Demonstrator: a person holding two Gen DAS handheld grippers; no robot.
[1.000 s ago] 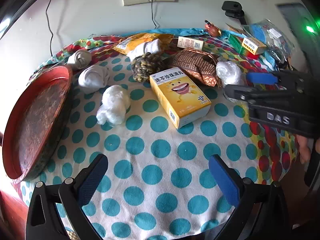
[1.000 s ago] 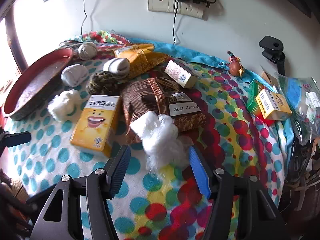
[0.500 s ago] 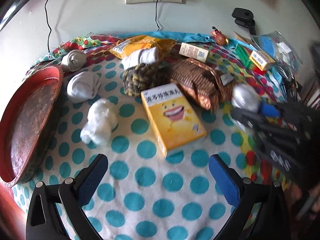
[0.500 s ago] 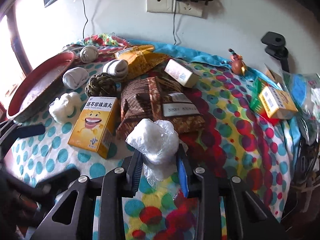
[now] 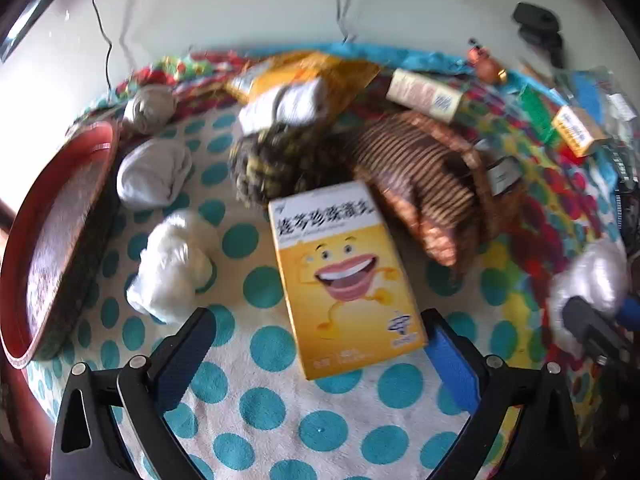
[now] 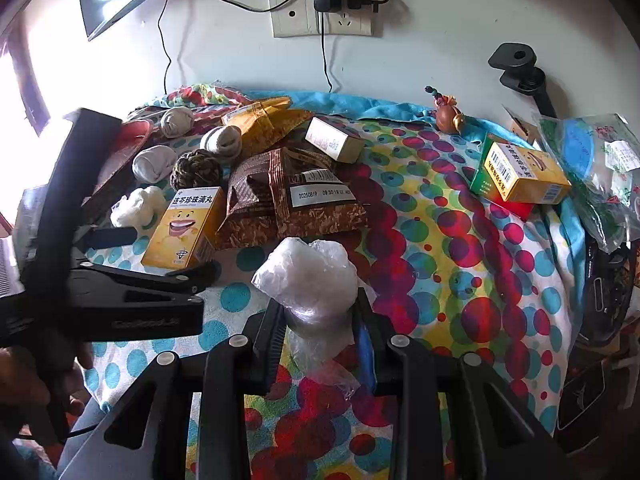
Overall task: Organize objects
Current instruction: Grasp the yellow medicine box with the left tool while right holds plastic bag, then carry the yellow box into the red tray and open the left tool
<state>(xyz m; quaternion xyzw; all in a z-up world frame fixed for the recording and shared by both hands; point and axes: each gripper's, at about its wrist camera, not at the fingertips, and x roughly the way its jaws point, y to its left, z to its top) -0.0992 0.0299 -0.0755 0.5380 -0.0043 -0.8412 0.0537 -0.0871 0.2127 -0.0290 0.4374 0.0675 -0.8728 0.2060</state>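
The right gripper (image 6: 320, 332) has its jaws clamped on the crumpled plastic bag (image 6: 308, 276), while the left gripper (image 5: 320, 344), jaws apart, straddles the near end of the yellow box (image 5: 344, 276), whose long axis runs away from it on the table.

Clear plastic bag (image 6: 308, 276): crumpled into a whitish ball, pinched at its lower part, raised off the cloth, near centre.
Yellow medicine box (image 5: 346, 276): cartoon smiling mouth on its face, lying flat on the dotted cloth, left of centre.
White crumpled bag (image 5: 172, 268): resting left of the box, apart from it.
Red round tray (image 5: 52, 240): tilted, at the far left edge.
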